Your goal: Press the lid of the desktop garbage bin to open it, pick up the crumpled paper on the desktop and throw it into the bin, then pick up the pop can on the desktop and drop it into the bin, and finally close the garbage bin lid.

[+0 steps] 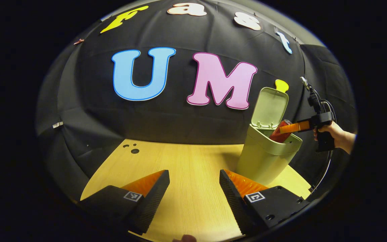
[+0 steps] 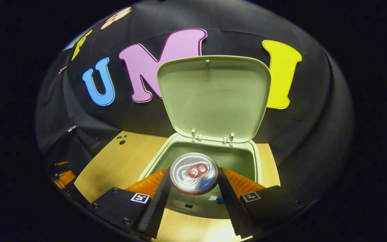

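while the right gripper (image 2: 193,188) holds the pop can (image 2: 194,173) clamped between its two fingers, we see the can's silver top and red pull tab facing the camera in the right gripper view, poised right over the open mouth of the garbage bin (image 2: 255,158). both fingers press against the can's sides. the lid (image 2: 213,97) stands raised behind the opening, hinged at the far rim, its pale inner face turned toward us. down inside the bin we make out a small blue thing (image 2: 219,200) near the bottom edge of the opening; we cannot tell what it is, and we cannot tell where the crumpled paper lies.

from the left gripper view, we see the same bin (image 1: 264,158) standing on the wooden desktop (image 1: 186,168) toward its right side, lid (image 1: 270,107) tipped up and back. the red can (image 1: 281,131) sits tilted at the bin's mouth, partly below the rim, gripped by the right gripper (image 1: 289,128), which a hand (image 1: 336,134) holds from the right. a cable trails down from that gripper past the table edge.

our left gripper (image 1: 194,183) hovers low over the desktop, well apart from the bin, its fingers spread wide with nothing between them but bare wood. a few dark round holes (image 1: 131,148) mark the far left part of the desktop.
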